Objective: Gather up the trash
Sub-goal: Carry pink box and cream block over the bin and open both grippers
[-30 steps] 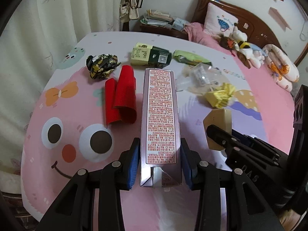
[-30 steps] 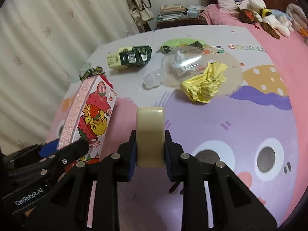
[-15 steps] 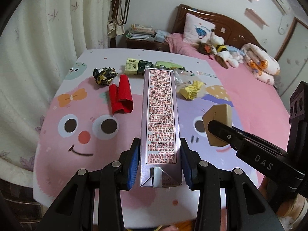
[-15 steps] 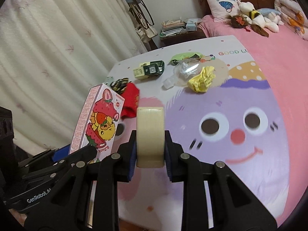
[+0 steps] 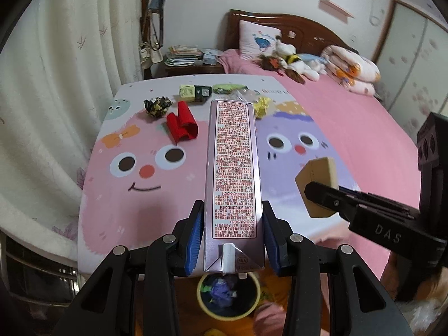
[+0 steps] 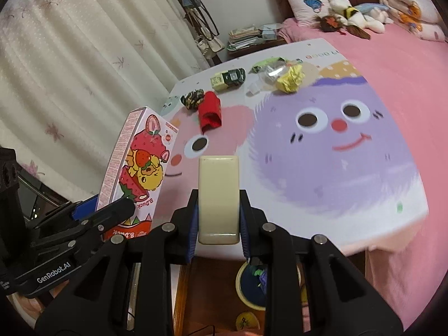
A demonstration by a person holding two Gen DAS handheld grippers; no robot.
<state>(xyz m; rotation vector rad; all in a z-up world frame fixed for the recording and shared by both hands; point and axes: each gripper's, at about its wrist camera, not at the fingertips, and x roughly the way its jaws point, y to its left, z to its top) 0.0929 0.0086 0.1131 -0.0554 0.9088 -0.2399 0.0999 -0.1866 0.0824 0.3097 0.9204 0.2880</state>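
Observation:
My left gripper is shut on a tall pink strawberry milk carton, held past the near edge of the cartoon-face tablecloth. The right gripper is shut on a beige tape roll, just right of the carton. On the floor below both sits a yellow-rimmed bin with crumpled trash inside. At the table's far end lie a red wrapper, a black-and-yellow crumpled wrapper, a green-and-yellow carton, a green packet, yellow crumpled paper and a clear plastic bottle.
A pink bed with plush toys and a pillow runs along the table's right side. White curtains hang close on the left. A nightstand stacked with books stands behind the table. The bin's rim shows between my right fingers.
Both grippers have drawn back from the table's middle to beyond its near edge, each keeping its object. The floor bin has come into view beneath them.

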